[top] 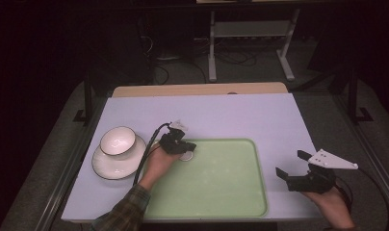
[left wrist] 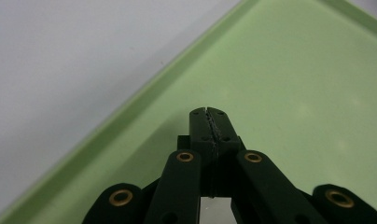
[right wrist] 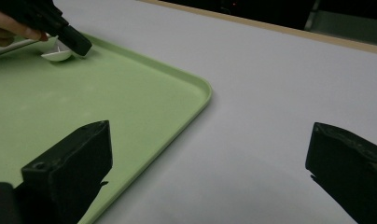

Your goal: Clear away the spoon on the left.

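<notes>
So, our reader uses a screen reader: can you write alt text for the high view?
A person's left gripper holds a small white dish at the green tray's far left corner. The right gripper hovers open; a bowl sits on a plate.

Small white dish [top: 187, 156] upright on green tray [top: 231, 202], near its far-left corner.

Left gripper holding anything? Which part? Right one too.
The left gripper is shut on the rim of a small white dish, at the near-left corner of the green tray. The right gripper is open, holding nothing.
</notes>
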A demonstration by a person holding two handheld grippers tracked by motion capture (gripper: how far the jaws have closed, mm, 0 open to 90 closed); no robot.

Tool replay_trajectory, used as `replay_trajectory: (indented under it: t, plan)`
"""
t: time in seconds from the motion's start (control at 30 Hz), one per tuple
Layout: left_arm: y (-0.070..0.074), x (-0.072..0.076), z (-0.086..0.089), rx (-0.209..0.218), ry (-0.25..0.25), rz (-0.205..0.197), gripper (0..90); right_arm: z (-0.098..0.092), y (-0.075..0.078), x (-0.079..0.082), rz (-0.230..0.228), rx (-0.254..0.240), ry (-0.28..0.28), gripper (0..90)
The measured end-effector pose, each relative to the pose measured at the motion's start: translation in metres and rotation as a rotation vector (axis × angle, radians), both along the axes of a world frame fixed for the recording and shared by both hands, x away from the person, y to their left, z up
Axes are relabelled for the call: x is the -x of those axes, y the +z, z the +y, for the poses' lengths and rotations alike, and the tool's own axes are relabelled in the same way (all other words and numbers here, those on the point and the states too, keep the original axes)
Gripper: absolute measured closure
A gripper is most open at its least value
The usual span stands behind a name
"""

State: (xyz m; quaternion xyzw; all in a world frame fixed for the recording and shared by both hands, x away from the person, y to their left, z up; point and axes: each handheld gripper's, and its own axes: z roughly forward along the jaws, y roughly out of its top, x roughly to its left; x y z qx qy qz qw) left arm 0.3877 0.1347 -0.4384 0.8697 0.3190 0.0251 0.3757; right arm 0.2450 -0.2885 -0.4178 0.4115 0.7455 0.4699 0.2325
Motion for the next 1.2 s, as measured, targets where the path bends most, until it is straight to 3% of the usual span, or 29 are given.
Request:
replay_trajectory:
  t: [0.33, 0.83, 1.2]
  plan:
    - [0.000, 0.019, 0.015, 0.031, -0.012, 0.035, 89.9, 0.001, 0.000, 0.000, -0.001, 0.002, 0.002, 0.0]
    - [-0.001, 0.046, 0.042, 0.006, -0.006, 0.050, 89.9, 0.000, 0.000, 0.001, -0.003, 0.002, 0.002, 0.0]
    - [0.000, 0.054, 0.062, 0.006, 0.026, 0.057, 89.9, 0.001, 0.000, 0.000, -0.001, 0.005, 0.002, 0.0]
